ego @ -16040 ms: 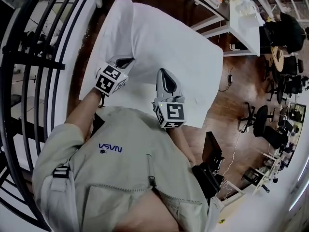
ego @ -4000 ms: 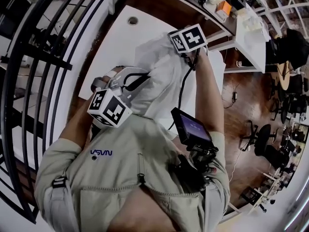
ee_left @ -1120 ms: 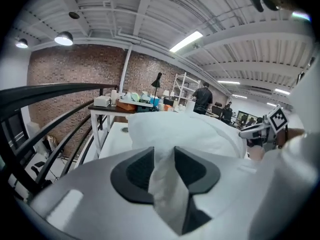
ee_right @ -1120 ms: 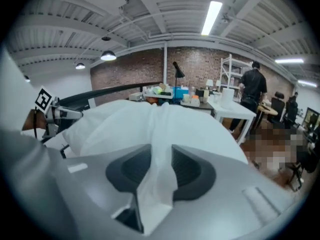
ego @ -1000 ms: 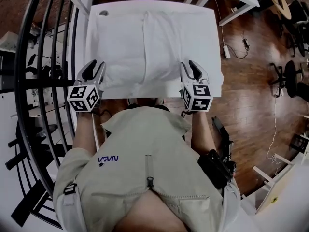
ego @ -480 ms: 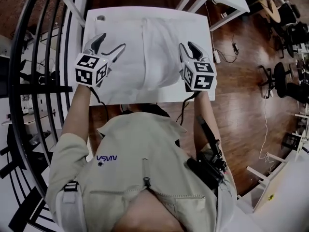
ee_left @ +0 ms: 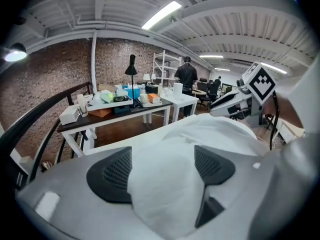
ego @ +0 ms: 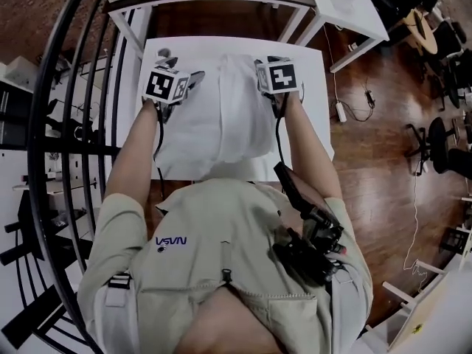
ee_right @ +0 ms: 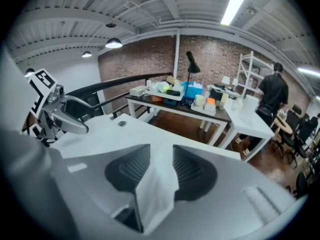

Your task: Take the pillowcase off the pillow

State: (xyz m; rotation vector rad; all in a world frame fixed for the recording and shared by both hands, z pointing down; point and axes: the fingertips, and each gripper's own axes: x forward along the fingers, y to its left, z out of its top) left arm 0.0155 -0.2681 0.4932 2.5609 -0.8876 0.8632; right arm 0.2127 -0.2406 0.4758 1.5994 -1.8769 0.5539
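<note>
While the pillowcase (ego: 228, 113) lies bunched on the table (ego: 313, 87): left gripper (ee_left: 162, 169), jaws just opening, spread loosely around white cloth; right gripper (ee_right: 157, 171), jaws eased slightly wider, pinching a fold. Recommended: left takes a fresh, deeper bite; then both pull evenly.

Both my arms reach straight out ahead, the left arm (ego: 136, 150) and the right arm (ego: 308, 150) about parallel, forearms bare below short sleeves. Each hand holds its gripper tipped forward and down, marker cube facing up, the two level with each other and well apart. My left gripper (ee_left: 162, 171) has its jaws spread wide, having just been opening, with a bulge of white cloth (ee_left: 165, 189) filling the gap between them. My right gripper (ee_right: 160, 171) has its jaws near together, pinching a narrow fold of the cloth, though they have just eased slightly wider.
</note>
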